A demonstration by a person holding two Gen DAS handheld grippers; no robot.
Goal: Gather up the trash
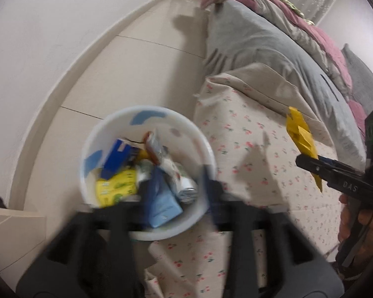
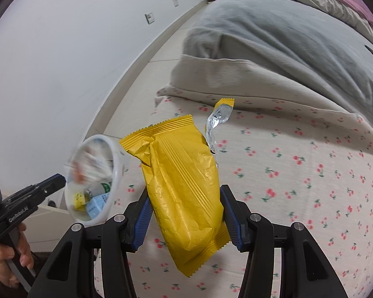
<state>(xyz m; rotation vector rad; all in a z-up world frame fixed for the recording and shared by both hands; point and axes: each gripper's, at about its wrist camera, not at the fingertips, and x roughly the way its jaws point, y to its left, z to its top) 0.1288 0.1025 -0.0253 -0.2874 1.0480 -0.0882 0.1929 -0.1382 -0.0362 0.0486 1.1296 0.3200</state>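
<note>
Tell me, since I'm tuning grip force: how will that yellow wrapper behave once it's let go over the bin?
The yellow wrapper looks creased and torn open, so probably floppy and very light; it may flutter rather than drop straight. Its foil lining suggests it is slippery in the right gripper.

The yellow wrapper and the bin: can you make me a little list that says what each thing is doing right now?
right tongs: shut on the yellow wrapper
yellow wrapper: crinkled, torn open at the top, held up above the bed
left tongs: holding the white bin by its rim
white bin: tilted, already has trash inside
trash in bin: blue box, light blue carton, yellow packet
bed: sheet with little cherries, grey blanket behind
wrapper in bin yet: no
</note>
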